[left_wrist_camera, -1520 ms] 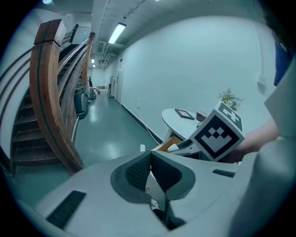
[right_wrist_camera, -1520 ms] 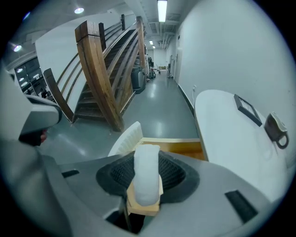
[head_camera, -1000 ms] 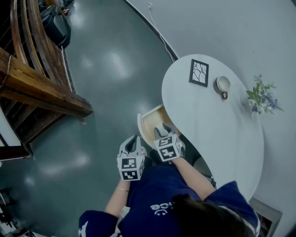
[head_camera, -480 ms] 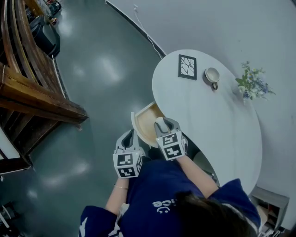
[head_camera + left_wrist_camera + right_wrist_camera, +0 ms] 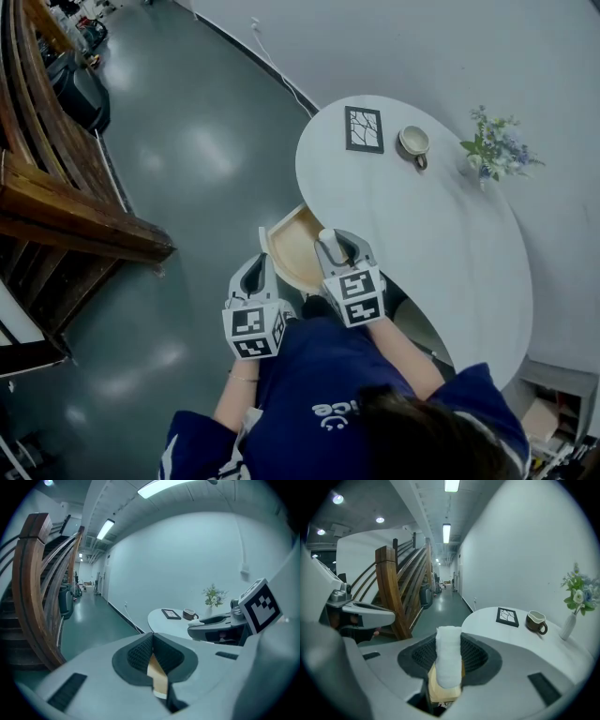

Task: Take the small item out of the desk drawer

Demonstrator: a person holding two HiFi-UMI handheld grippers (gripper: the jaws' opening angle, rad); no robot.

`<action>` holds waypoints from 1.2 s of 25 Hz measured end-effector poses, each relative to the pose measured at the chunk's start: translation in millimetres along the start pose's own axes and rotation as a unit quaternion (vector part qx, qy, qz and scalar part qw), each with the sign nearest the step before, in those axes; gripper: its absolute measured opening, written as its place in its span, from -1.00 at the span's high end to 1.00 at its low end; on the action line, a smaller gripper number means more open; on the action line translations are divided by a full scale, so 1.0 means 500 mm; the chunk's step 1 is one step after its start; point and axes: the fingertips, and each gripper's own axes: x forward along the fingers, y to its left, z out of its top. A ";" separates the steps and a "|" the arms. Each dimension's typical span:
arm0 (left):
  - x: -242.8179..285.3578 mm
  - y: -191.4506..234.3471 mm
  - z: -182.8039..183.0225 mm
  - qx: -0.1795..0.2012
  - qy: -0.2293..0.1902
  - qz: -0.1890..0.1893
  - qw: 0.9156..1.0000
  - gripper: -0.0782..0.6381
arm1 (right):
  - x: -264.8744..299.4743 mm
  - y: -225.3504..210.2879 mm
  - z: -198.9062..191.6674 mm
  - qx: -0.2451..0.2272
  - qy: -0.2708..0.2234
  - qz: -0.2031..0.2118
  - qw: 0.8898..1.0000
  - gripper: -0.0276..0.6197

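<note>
The wooden drawer (image 5: pixel 289 246) stands pulled out from under the white oval desk (image 5: pixel 441 234). My right gripper (image 5: pixel 336 247) hangs over the drawer's right side, shut on a small white roll (image 5: pixel 325 235). In the right gripper view the white roll (image 5: pixel 449 660) stands upright between the dark pads of the right gripper (image 5: pixel 449 644), with the drawer's tan wood below. My left gripper (image 5: pixel 259 270) is held to the left of the drawer. In the left gripper view the left gripper (image 5: pixel 151 651) has its pads together with nothing between them.
On the desk lie a black picture frame (image 5: pixel 364 128), a brown cup (image 5: pixel 413 141) and a vase of flowers (image 5: pixel 495 150). A wooden staircase (image 5: pixel 66 206) runs along the left over the grey-green floor (image 5: pixel 197 159). The white wall (image 5: pixel 469 47) curves behind the desk.
Both grippers have come up, and the right one has lifted the white roll above the drawer. The desk and drawer have slid leftward and upward in the head view.
</note>
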 end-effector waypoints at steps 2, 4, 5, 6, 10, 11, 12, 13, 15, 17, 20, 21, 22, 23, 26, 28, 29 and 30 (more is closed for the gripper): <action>-0.008 -0.003 0.017 0.008 -0.009 -0.002 1.000 0.77 | -0.016 -0.006 0.007 0.012 -0.011 -0.009 1.000 0.46; -0.016 -0.005 0.035 0.015 -0.020 -0.005 1.000 0.77 | -0.032 -0.015 0.017 0.019 -0.025 -0.020 0.999 0.46; -0.019 -0.006 0.043 0.018 -0.025 -0.006 1.000 0.77 | -0.039 -0.020 0.023 0.021 -0.033 -0.026 0.999 0.46; -0.021 -0.008 0.051 0.020 -0.030 -0.007 0.999 0.77 | -0.046 -0.026 0.028 0.023 -0.040 -0.031 0.998 0.46; -0.029 -0.019 0.084 0.026 -0.054 -0.009 0.998 0.77 | -0.072 -0.050 0.046 0.030 -0.067 -0.048 0.996 0.46; -0.031 -0.022 0.094 0.031 -0.061 -0.009 0.998 0.77 | -0.078 -0.056 0.052 0.032 -0.075 -0.053 0.995 0.46; -0.032 -0.024 0.103 0.036 -0.067 -0.009 0.997 0.77 | -0.085 -0.061 0.058 0.033 -0.083 -0.058 0.994 0.46; -0.034 -0.026 0.112 0.041 -0.074 -0.008 0.996 0.77 | -0.091 -0.065 0.064 0.034 -0.091 -0.062 0.993 0.46; -0.039 -0.026 0.129 0.048 -0.085 -0.007 0.995 0.77 | -0.102 -0.070 0.076 0.033 -0.107 -0.067 0.991 0.46; -0.044 -0.024 0.144 0.050 -0.095 -0.004 0.994 0.77 | -0.110 -0.075 0.088 0.032 -0.119 -0.069 0.990 0.46; -0.048 -0.023 0.166 0.053 -0.109 -0.003 0.993 0.77 | -0.122 -0.082 0.109 0.032 -0.140 -0.073 0.987 0.46; -0.048 -0.024 0.172 0.054 -0.114 -0.003 0.992 0.77 | -0.126 -0.084 0.117 0.030 -0.148 -0.074 0.986 0.46; -0.049 -0.025 0.178 0.056 -0.118 -0.004 0.991 0.77 | -0.129 -0.085 0.126 0.029 -0.155 -0.076 0.985 0.46; -0.049 -0.027 0.184 0.059 -0.122 -0.005 0.991 0.77 | -0.133 -0.086 0.135 0.027 -0.162 -0.077 0.983 0.46; -0.051 -0.033 0.201 0.067 -0.132 -0.006 0.989 0.77 | -0.142 -0.088 0.158 0.022 -0.180 -0.079 0.980 0.46; -0.053 -0.035 0.214 0.072 -0.140 -0.007 0.988 0.77 | -0.146 -0.089 0.171 0.020 -0.189 -0.079 0.979 0.46; -0.054 -0.036 0.220 0.074 -0.143 -0.007 0.987 0.77 | -0.147 -0.089 0.176 0.020 -0.193 -0.079 0.978 0.46; -0.054 -0.035 0.225 0.076 -0.146 -0.007 0.986 0.77 | -0.148 -0.090 0.180 0.021 -0.196 -0.080 0.977 0.46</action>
